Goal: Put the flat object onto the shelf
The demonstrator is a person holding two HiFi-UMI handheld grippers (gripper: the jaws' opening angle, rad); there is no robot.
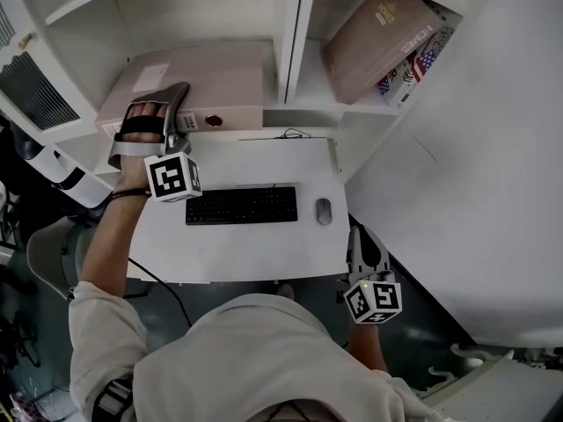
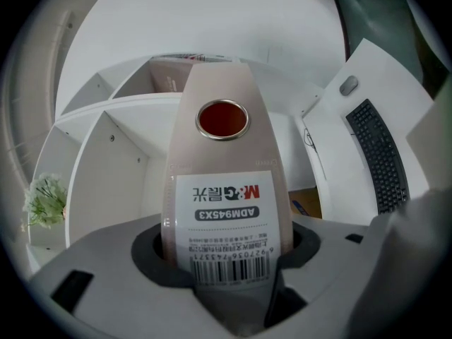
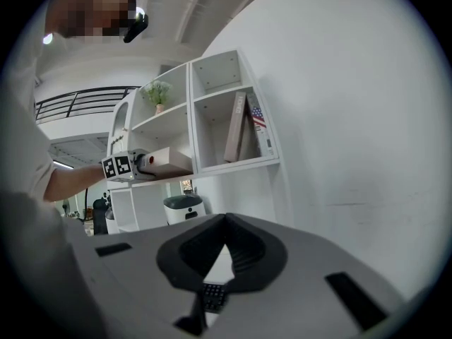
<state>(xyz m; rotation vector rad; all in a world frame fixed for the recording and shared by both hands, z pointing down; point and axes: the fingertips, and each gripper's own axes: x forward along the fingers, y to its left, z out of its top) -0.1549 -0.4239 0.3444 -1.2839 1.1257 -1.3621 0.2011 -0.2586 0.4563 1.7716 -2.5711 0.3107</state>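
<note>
Beige file box [image 1: 211,82] on shelf [image 1: 295,25], pinched in left gripper [image 1: 160,101] fingers; right gripper [image 1: 362,236] fingers together, empty.

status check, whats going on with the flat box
Left gripper shut on file box. Right gripper shut, empty. File box flat in left shelf bay. Nothing seen blocking it.

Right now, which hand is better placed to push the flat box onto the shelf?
Left. The left tongs grip the flat beige file box at the white shelf. The right tongs hold nothing, low beside the white desk.
</note>
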